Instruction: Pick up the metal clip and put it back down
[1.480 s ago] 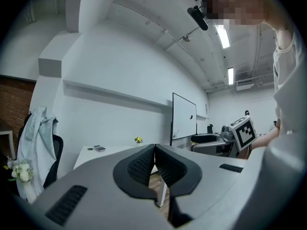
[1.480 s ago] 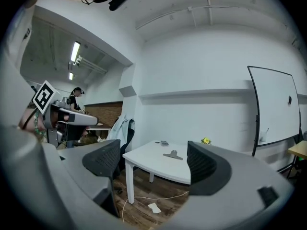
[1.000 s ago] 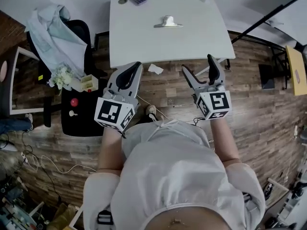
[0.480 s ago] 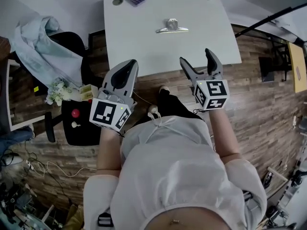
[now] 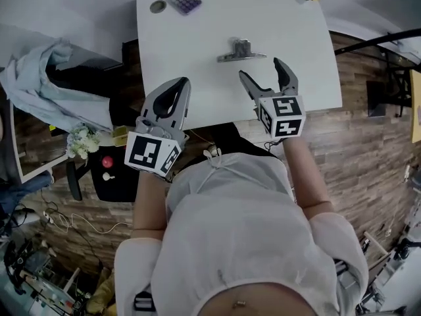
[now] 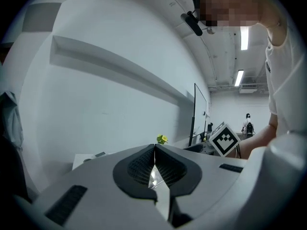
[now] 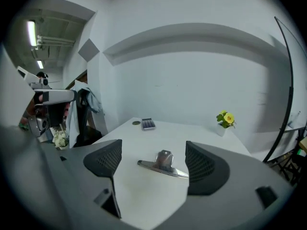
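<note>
Nearest us, the left hand-held gripper [image 5: 176,87] hangs over the tabletop's [image 5: 191,64] near edge, jaws pressed together on nothing. The right hand-held gripper [image 5: 261,71] hovers with its jaws wide apart and empty. Just beyond them the metal clip [image 5: 242,50] lies flat on the tabletop. Far back there's a calculator [image 5: 183,0], and in the corner a small white pot [image 7: 220,131] holding yellow flowers [image 7: 225,118].

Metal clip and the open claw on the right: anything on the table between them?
No. Only bare white table lies between the right gripper and the metal clip, seen most clearly in the right gripper view and also in the head view.
</note>
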Demonstrator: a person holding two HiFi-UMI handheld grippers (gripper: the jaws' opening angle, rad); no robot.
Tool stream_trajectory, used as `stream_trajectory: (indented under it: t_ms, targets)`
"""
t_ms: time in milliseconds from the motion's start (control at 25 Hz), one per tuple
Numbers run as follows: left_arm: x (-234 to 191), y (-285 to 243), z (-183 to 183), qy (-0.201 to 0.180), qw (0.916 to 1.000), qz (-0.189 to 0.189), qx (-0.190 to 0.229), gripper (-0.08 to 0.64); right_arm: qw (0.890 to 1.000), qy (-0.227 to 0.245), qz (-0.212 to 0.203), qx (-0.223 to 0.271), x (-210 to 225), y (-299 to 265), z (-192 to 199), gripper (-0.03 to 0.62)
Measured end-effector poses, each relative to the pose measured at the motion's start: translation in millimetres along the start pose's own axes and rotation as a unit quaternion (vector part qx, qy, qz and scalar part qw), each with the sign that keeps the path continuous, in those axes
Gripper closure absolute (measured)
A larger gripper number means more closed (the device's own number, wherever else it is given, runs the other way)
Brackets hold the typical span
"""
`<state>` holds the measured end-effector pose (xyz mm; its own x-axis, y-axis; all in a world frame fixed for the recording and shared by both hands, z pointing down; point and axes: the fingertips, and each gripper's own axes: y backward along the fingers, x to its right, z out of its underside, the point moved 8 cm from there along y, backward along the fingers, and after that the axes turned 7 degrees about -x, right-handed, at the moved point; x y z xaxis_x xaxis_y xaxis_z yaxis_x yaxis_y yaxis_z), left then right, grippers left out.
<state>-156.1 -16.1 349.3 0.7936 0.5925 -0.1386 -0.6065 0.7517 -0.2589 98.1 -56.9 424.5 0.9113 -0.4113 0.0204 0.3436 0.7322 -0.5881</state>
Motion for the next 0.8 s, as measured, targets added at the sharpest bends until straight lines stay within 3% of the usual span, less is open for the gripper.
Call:
stream_trajectory:
  t_ms: [160,360,800]
  targets:
    - [-19,-37,1,0.015,0.9999,-0.005,-0.005,0.541,0.999,-0.009,-0.007,-0.043,21,-47,-1,0.181]
    - [-38,-71,14,0.025,0.9986,-0.012,-0.045,0.541,0.992,-0.051,-0.024,-0.110,32,-103,11,0.183]
    - [-73,-115,41,0.045,0.9957,-0.014,-0.080,0.541,0.976,-0.088,0.001,-0.197,34,-179,39,0.209]
